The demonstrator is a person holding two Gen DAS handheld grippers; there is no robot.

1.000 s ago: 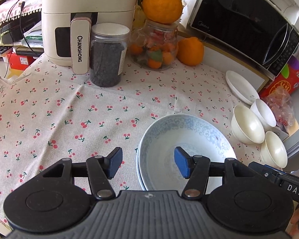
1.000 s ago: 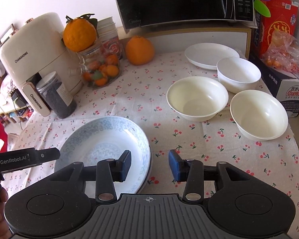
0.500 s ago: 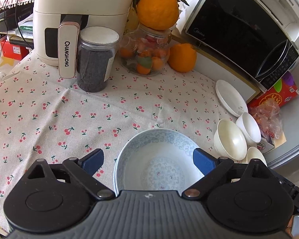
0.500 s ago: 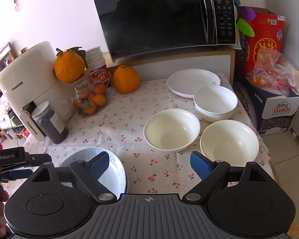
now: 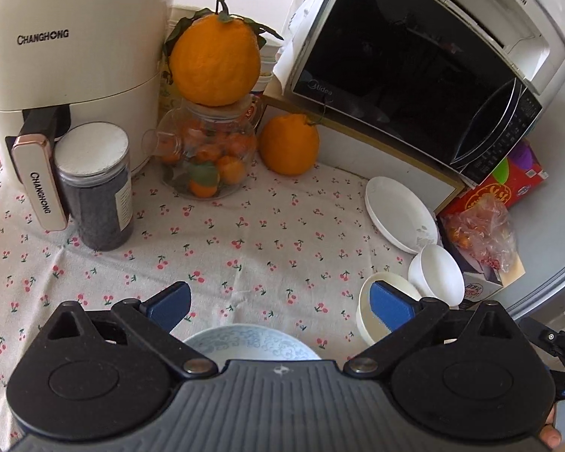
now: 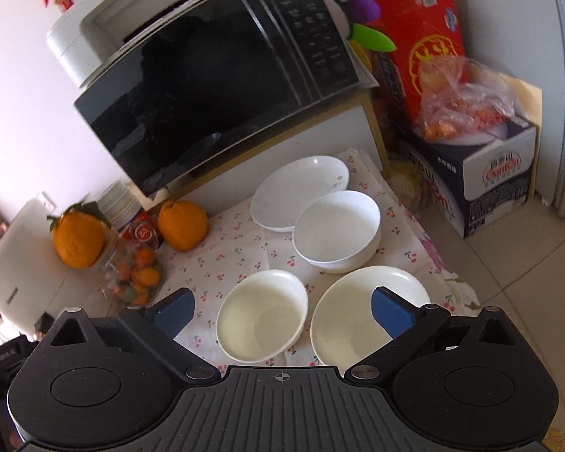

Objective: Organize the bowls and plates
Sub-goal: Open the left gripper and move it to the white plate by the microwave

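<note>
Left gripper [image 5: 278,303] jaws spread wide, just been opening, nothing between the pads; it hangs over bare cherry-print tablecloth [image 5: 245,241] with the blue-patterned plate [image 5: 250,342] lying just under its body at the near edge of the view, not gripped. Right gripper [image 6: 280,307] also wide apart, jaws just been opening, empty; its right finger [image 6: 390,310] overlaps the rim of the near-right cream bowl [image 6: 354,312], contact cannot be told. Near-left cream bowl [image 6: 261,314] sits just beside that one, rims close. White bowl [image 6: 337,231] behind them, and a white plate [image 6: 293,194] behind that, its edge tucked under or touching the white bowl's rim. All four crowd the table's right end; near-right bowl close to the table edge, floor [image 6: 527,263] beyond. Microwave [image 6: 222,86] on its stand blocks the back; boxes with a bag of fruit [image 6: 463,90] sit off the right side. Left end is walled by air fryer [image 5: 67,64], dark jar [image 5: 98,184], glass jar of fruit [image 5: 207,158] with an orange [image 5: 214,64] on top, second orange [image 5: 288,145] by the stand. Open room: the middle cloth strip between dark jar and bowls.
</note>
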